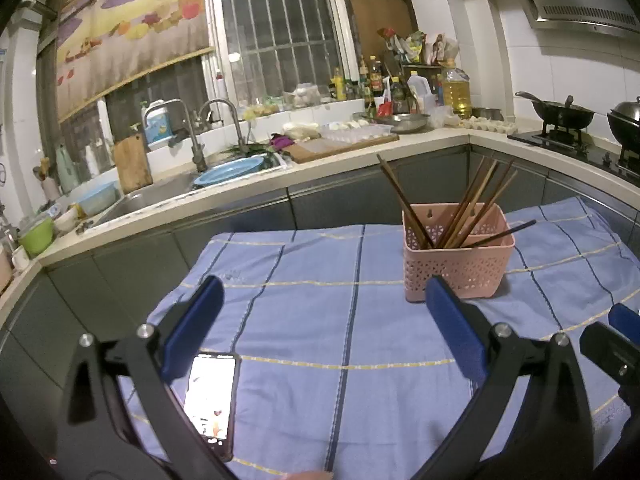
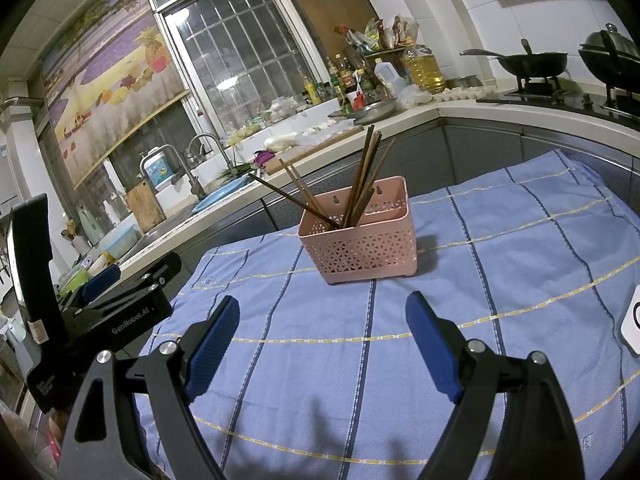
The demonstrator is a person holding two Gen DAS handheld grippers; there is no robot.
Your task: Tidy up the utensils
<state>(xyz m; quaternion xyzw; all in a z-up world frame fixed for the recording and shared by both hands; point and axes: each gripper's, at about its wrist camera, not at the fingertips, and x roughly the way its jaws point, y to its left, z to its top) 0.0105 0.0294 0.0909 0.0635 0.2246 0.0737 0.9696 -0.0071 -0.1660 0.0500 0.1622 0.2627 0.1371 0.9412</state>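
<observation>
the pink basket stands upright on the blue striped cloth, and all the chopsticks seen here already stand in it, fanned out with their tips leaning up and away. none lies loose on the cloth in either view.

from the right gripper the basket is near twelve o'clock, almost dead ahead and well apart. from the left gripper it lies toward one o'clock, off to its right side, just beyond the right fingertip in that view. so the right hand looks better lined up for a straight reach.

both grippers stand wide and hold nothing, only bare cloth between the fingers. the chopsticks' long axes run steeply upward, one lying lower across the rim toward three o'clock; that one likely needs straightening.
</observation>
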